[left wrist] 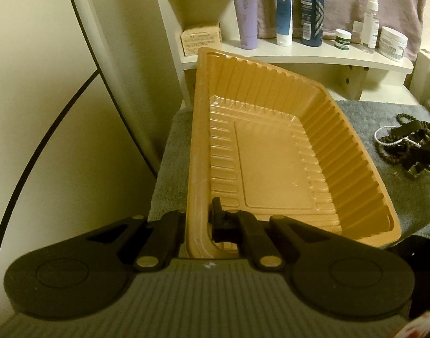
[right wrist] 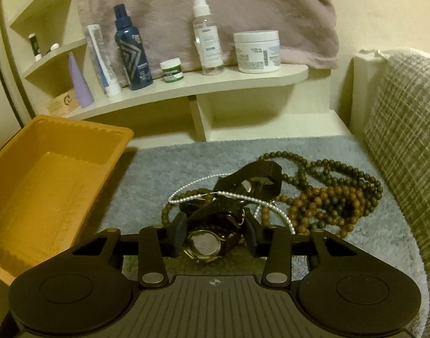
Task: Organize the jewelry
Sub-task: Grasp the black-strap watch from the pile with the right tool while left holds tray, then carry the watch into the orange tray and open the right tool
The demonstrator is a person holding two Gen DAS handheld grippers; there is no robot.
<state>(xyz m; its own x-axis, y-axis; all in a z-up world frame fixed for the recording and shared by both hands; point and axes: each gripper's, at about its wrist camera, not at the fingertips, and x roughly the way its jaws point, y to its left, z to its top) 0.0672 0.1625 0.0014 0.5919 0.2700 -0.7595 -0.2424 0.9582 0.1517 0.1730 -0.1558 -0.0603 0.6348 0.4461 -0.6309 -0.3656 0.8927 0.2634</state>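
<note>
An empty orange plastic tray (left wrist: 271,166) stands on a grey towel; my left gripper (left wrist: 198,222) is shut on its near left rim. The tray also shows at the left in the right wrist view (right wrist: 46,186). A jewelry pile (right wrist: 271,194) lies on the towel: dark and brown bead strands (right wrist: 327,197), a white pearl strand (right wrist: 237,194), a black strap watch (right wrist: 251,180). It also shows in the left wrist view (left wrist: 409,146), right of the tray. My right gripper (right wrist: 216,233) is open, its fingers on either side of a gold watch (right wrist: 206,243).
A white shelf (right wrist: 203,84) behind the towel holds bottles, tubes and jars. A grey towel (right wrist: 164,166) covers the surface. A checked fabric (right wrist: 406,129) rises at the right. A mirror edge (left wrist: 102,64) curves at the left.
</note>
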